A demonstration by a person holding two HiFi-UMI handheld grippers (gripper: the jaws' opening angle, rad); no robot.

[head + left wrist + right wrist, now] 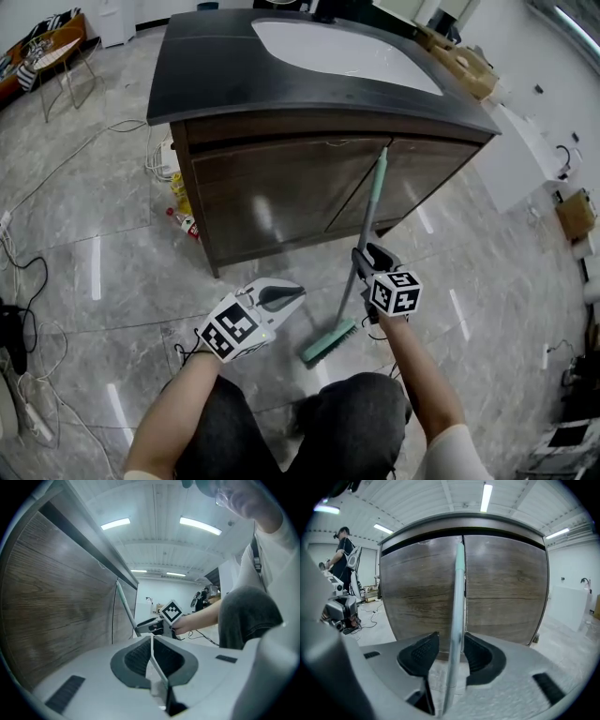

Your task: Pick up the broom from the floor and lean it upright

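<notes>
**Broom's up against the cabinet, but we wouldn't call it safe yet**

The broom (pixel 367 220) stands tilted, its brush head on the floor (pixel 487 309) and the top of its green handle resting on the cabinet (pixel 272 202) door, just under the dark counter edge. The right gripper (pixel 364 258) sits around the handle about halfway up with its jaws wide apart. The handle runs between the pads, and as far as we can see neither pad is pressing on it, so the broom looks to be standing on its own. The left gripper (pixel 286 297) is off to the side near the brush head, closed up with nothing in it.

Here's what worries us:
- The floor is glossy tile, so the brush head could skid away from the cabinet and the whole thing would slide down.
- The door front is smooth and flat. Nothing stops the handle tip drifting sideways.
- If the right gripper pulls back crooked, a pad could clip the handle and tip it.

On the views, only the head view shows the brush head and the full lean. The gap on each side of the handle shows up only in the right gripper view, which the head view is too far off to give us. The left gripper view confirms its own jaws are together and shows the right gripper at the handle from the side.
</notes>
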